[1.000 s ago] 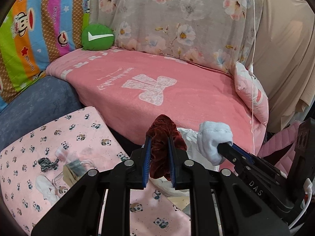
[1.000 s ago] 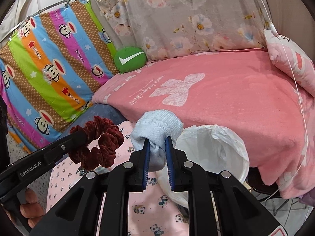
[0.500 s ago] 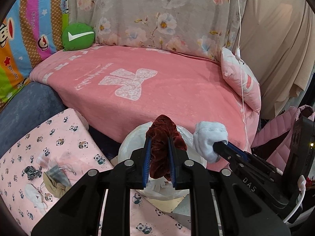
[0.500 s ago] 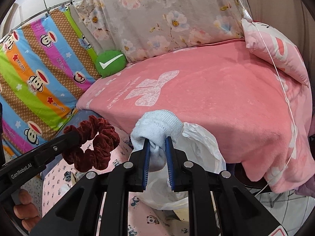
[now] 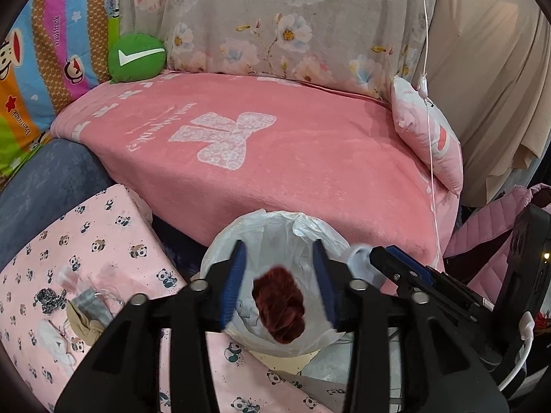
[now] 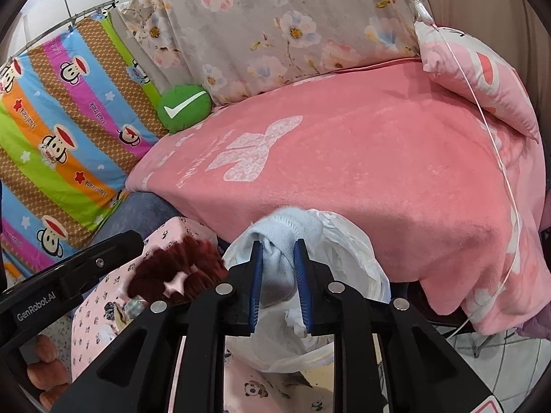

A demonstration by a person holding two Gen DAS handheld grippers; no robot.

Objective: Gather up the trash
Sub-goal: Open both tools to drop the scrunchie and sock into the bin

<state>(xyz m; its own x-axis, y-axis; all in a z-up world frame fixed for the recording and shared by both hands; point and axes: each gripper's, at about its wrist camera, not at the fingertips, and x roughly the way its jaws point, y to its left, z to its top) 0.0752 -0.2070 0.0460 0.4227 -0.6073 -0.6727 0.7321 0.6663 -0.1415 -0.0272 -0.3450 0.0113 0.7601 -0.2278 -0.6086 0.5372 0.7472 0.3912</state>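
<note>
1. Fingers of your left gripper [image 5: 279, 284] stand spread wide, with nothing between them; the dark red scrunchie [image 5: 279, 309] shows below the gap, blurred, against the white lining of the bin bag [image 5: 303, 227]. It reads as dropping into the bag or just landing there; which of the two is not clear.
2. Your right gripper [image 6: 278, 275] is clenched on the pale blue sock [image 6: 287, 230], which bulges above the blue pads and hangs down between them. The sock sits over the near rim of the bin bag [image 6: 354, 251], not yet released.
3. Step in hand, as a judgement: dumping what you have picked up. The left side's drop looks done or nearly so; the right side's is pending.
4. Next move calls for bringing the sock fully over the bag's mouth, then spreading the right fingers so it falls inside rather than catching on the crumpled rim. The two grippers are close together, so give the left one room.
5. Further out, on the panda-print cover [image 5: 103, 241], a small cluster of clutter [image 5: 69, 306] lies well apart from the bag: wrappers or scraps, too small to name. It looks like the next pick-up.
</note>
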